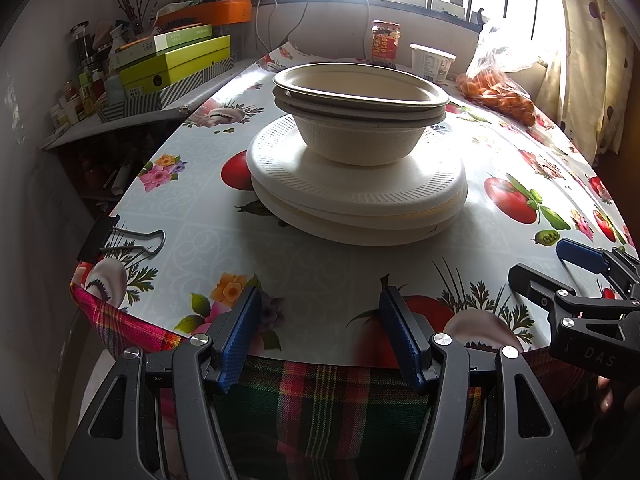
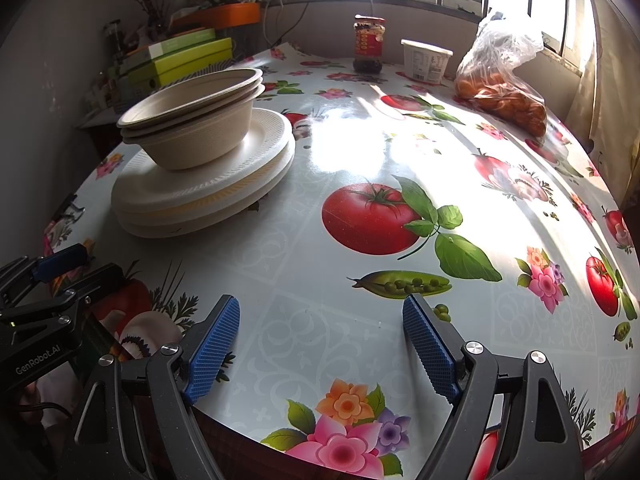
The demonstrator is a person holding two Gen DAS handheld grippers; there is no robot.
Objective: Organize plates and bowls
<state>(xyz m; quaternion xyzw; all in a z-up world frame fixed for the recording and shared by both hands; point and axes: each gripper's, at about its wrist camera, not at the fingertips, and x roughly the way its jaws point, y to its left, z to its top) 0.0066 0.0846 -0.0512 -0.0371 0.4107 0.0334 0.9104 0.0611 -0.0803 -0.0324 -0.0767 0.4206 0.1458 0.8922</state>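
Note:
Three beige paper bowls (image 1: 360, 96) are nested and stand upright on a stack of white disposable plates (image 1: 356, 188) in the middle of the table's left part. In the right wrist view the bowls (image 2: 192, 120) and plates (image 2: 200, 184) lie at the upper left. My left gripper (image 1: 320, 304) hovers at the table's near edge, short of the stack, open with nothing between its blue pads. My right gripper (image 2: 320, 308) is open and empty over the bare oilcloth, to the right of the stack. Each gripper shows in the other's view: the right gripper (image 1: 540, 260) and the left gripper (image 2: 86, 266).
A floral oilcloth covers the table (image 2: 360, 152); a plaid cloth hangs over its near edge. At the far side stand a red-labelled jar (image 1: 385, 42), a white tub (image 1: 432, 62) and a bag of oranges (image 1: 496, 92). A binder clip (image 1: 116, 240) grips the left edge. Boxes (image 1: 172, 64) crowd a shelf at the left.

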